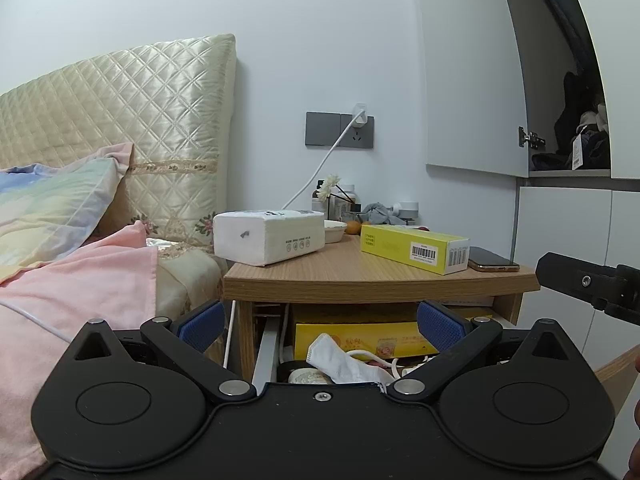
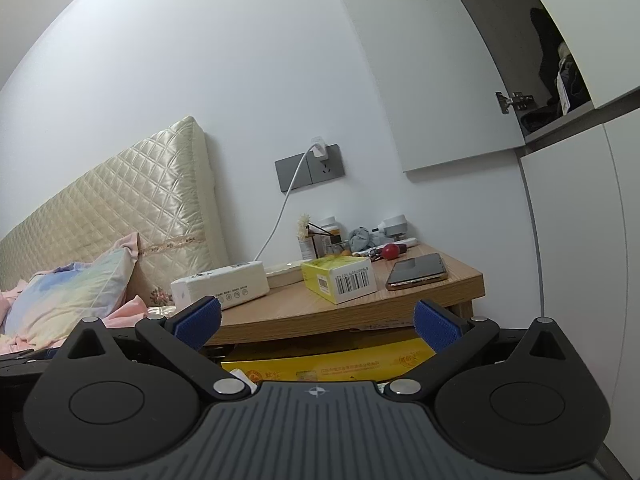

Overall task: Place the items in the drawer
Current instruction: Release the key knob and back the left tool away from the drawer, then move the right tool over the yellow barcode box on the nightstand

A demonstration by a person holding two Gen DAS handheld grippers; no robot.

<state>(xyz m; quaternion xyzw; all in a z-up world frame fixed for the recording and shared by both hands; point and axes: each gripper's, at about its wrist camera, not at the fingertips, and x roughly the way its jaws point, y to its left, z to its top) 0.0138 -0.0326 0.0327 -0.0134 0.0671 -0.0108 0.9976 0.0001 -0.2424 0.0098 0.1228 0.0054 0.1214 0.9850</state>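
Leftmost on the surface (image 1: pixel 360 276) lies the tissue pack (image 1: pixel 269 236), then the yellow box (image 1: pixel 416 248), long axis running left to right, above and ahead of both wide, empty jaws. Below, the drawer (image 1: pixel 360 344) stands open, already holding a mask (image 1: pixel 344 362). Neither the left gripper (image 1: pixel 320 326) nor the right gripper (image 2: pixel 318 322) is clearly nearer; the drawer's depths are hidden.

a home bedroom. a bed with a quilted cream headboard (image 1: pixel 120 120), a pastel pillow (image 1: pixel 52 208) and a pink blanket (image 1: pixel 80 280) stands against a white wall. just beside it is a wooden nightstand (image 1: pixel 360 276) holding a tissue pack (image 1: pixel 268 236), a phone (image 2: pixel 416 272) and small bottles. a charger (image 1: pixel 360 118) is plugged into a grey wall socket, and a wardrobe (image 1: pixel 568 120) with clothes stands open at the right.
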